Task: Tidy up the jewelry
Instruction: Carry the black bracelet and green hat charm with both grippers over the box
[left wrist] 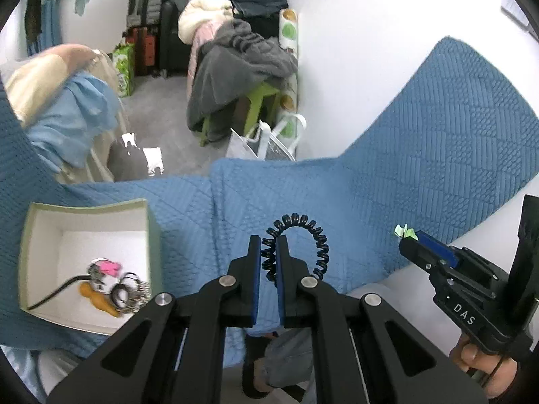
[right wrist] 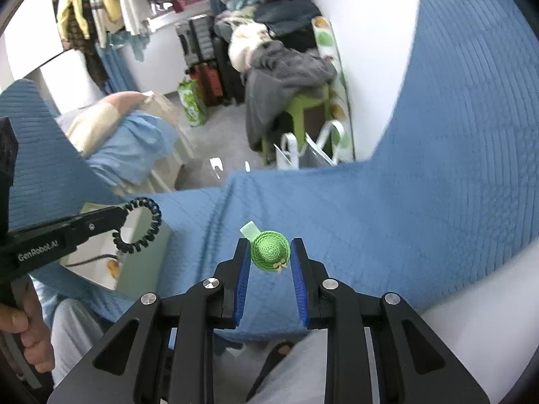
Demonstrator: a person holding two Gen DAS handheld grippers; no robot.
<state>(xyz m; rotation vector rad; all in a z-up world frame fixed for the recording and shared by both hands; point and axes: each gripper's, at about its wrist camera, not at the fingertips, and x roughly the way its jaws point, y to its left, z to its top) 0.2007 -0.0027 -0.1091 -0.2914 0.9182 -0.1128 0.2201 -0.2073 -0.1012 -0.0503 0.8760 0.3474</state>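
My left gripper is shut on a black spiral hair tie and holds it above the blue quilt. The tie also shows in the right wrist view, above the box. A pale green open box lies at the left on the quilt, with a pink bow clip, an orange piece and several rings and clips inside. My right gripper is shut on a green hat-shaped hair clip. In the left wrist view that gripper is at the right.
The quilt covers a bed that curves up at the right. Beyond its far edge is floor with a green stool piled with clothes, white bags, suitcases and a pile of blue and cream fabric. My legs are below the grippers.
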